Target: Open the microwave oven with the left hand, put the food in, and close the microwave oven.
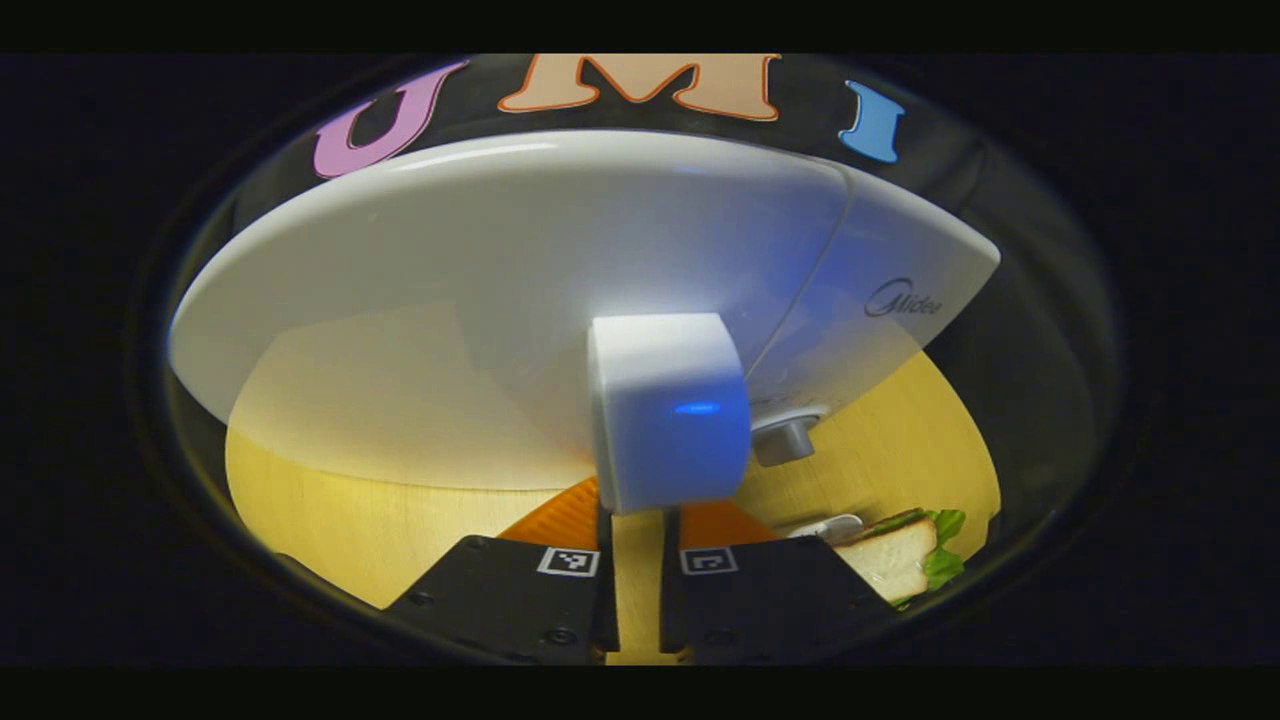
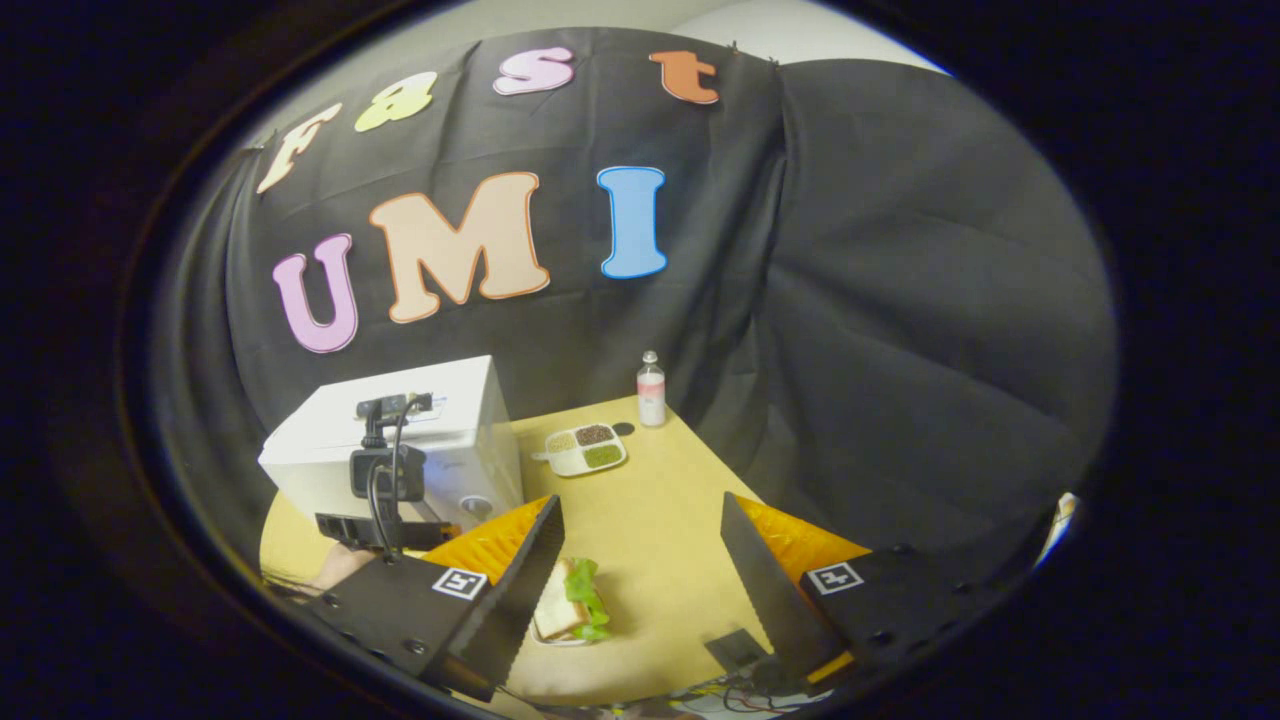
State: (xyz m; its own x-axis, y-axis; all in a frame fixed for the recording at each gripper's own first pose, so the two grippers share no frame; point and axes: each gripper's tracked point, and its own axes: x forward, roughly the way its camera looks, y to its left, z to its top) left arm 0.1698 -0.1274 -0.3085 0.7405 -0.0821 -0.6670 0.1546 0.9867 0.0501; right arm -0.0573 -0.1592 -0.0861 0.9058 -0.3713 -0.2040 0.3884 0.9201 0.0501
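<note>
The white microwave (image 1: 520, 300) looms close in the left gripper view, its door handle (image 1: 668, 420) a white block straight ahead. My left gripper (image 1: 637, 512) is closed narrowly on the handle's lower end, which hides the fingertips. A control knob (image 1: 785, 438) sits just right of the handle. The sandwich (image 1: 895, 558) with green lettuce lies on the table at the lower right. In the right gripper view the microwave (image 2: 440, 420) stands at the left with the left gripper (image 2: 385, 495) at its front. My right gripper (image 2: 640, 500) hangs open above the sandwich (image 2: 568, 600), holding nothing.
A wooden table (image 2: 660, 540) carries a white divided tray (image 2: 588, 448) of food and a small bottle (image 2: 651, 388) near the back corner. Cables and a small dark object (image 2: 735, 650) lie at the near edge.
</note>
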